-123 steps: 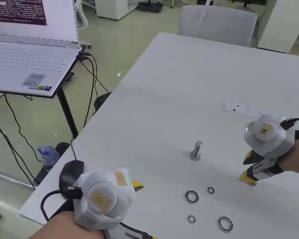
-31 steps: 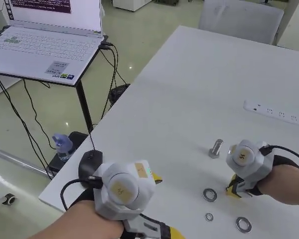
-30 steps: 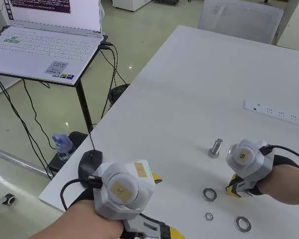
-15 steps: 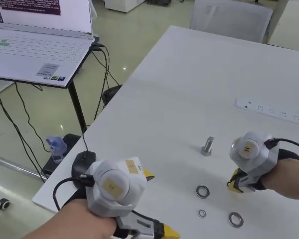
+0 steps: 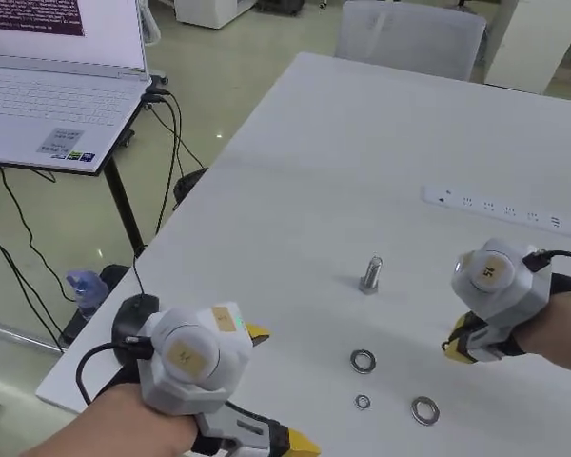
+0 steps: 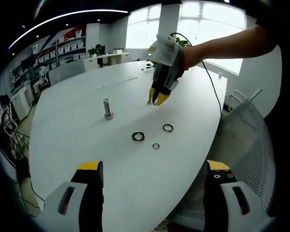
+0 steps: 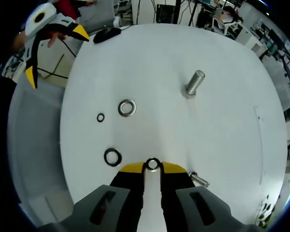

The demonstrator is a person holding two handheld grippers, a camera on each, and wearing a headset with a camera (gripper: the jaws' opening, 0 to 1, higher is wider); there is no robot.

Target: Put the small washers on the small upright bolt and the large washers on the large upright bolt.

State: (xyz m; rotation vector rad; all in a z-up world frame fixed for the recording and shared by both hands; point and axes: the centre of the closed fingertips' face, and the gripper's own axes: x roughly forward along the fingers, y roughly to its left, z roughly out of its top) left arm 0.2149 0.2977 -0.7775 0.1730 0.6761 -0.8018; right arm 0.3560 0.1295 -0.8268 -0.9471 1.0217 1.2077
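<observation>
My right gripper (image 7: 152, 170) is shut on a small washer (image 7: 152, 165), its tips just above the white table. The small upright bolt (image 7: 199, 180) stands right beside those tips. The large upright bolt (image 5: 371, 274) stands mid-table, left of the right gripper (image 5: 457, 350). Two large washers (image 5: 363, 361) (image 5: 424, 410) and one small washer (image 5: 363, 402) lie flat in front of the large bolt. My left gripper (image 5: 278, 386) hovers open near the table's front left, holding nothing. From the left gripper view, its jaws stand wide apart, facing the washers (image 6: 138, 136) and the right gripper (image 6: 159, 94).
A white power strip (image 5: 500, 211) lies at the back right of the table (image 5: 362, 143). A black mouse (image 5: 130, 317) sits at the front left corner. A laptop (image 5: 48, 95) on a stand is off to the left, and a chair (image 5: 409, 38) beyond the far edge.
One small washer left the table into my right gripper. That gripper has since shifted right, away from the loose washers. The head camera has moved; the left gripper stays open.
</observation>
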